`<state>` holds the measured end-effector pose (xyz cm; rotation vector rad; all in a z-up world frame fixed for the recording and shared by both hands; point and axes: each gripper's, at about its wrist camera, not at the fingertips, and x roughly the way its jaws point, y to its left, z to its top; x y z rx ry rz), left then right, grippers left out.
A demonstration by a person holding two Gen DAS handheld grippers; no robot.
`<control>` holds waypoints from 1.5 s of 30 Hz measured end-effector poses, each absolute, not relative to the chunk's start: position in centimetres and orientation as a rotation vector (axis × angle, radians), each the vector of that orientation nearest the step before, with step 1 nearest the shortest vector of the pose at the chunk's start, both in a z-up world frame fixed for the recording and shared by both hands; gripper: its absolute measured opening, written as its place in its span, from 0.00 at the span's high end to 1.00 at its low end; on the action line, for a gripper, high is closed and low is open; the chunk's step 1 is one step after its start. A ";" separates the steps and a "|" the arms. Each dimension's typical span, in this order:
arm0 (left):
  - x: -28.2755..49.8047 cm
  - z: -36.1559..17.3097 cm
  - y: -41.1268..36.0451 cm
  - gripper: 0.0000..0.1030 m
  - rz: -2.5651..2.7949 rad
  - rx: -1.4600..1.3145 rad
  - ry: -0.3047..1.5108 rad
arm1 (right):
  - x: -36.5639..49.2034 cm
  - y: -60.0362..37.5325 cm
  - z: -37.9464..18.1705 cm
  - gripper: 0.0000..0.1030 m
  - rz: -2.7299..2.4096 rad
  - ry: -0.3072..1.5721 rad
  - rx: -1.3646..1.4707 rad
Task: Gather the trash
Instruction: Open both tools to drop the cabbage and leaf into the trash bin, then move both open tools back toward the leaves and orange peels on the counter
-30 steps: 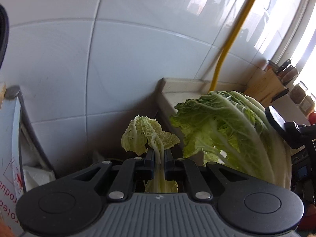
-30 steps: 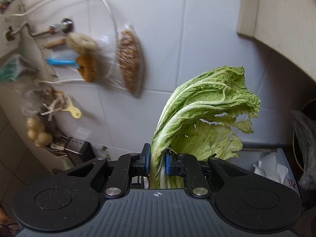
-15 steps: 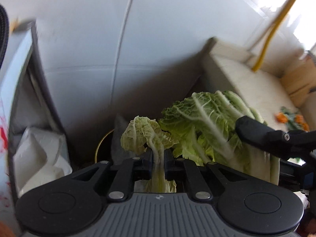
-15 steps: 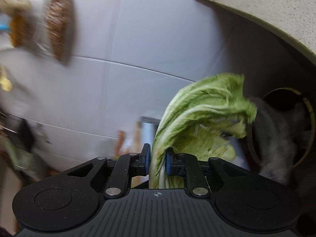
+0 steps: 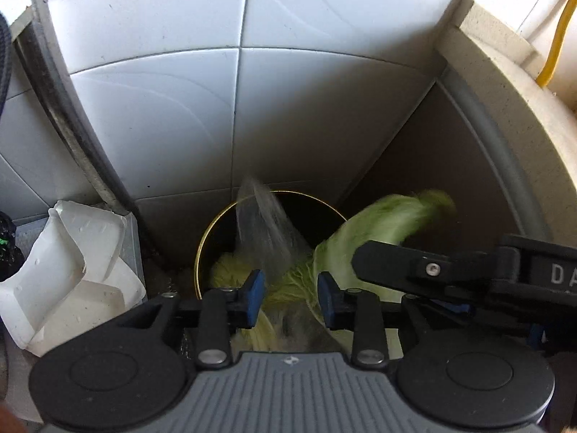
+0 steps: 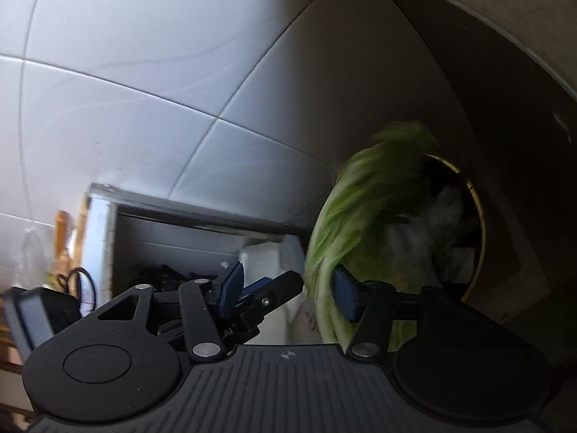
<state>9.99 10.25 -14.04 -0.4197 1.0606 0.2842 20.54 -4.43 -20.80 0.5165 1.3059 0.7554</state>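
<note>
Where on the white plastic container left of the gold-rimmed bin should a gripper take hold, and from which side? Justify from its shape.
Grip the white plastic container by its thin upturned wall, coming from above with one finger inside and one outside. Its body looks too broad to span, its open side faces up, and the tiled wall stands close behind it.

Both the left gripper (image 5: 291, 297) and the right gripper (image 6: 286, 290) point downward side by side, jaws spread apart.
</note>
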 end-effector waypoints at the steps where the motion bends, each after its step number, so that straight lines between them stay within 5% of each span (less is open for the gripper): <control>1: 9.9 -14.0 10.2 0.70 0.290 -0.423 1.060 | 20.6 -4.2 -20.9 0.40 0.767 1.304 0.515; 8: 8.6 -12.1 10.8 0.70 0.312 -0.493 1.010 | 20.8 -4.4 -19.4 0.40 0.746 1.268 0.496; 26: 10.9 -0.2 1.6 0.63 -0.056 -0.391 0.810 | 15.2 -19.6 -4.3 0.31 0.648 0.874 0.594; 45: 17.7 2.8 -13.6 0.61 -0.353 -0.171 0.779 | 14.1 -37.7 -3.9 0.28 0.322 0.689 0.699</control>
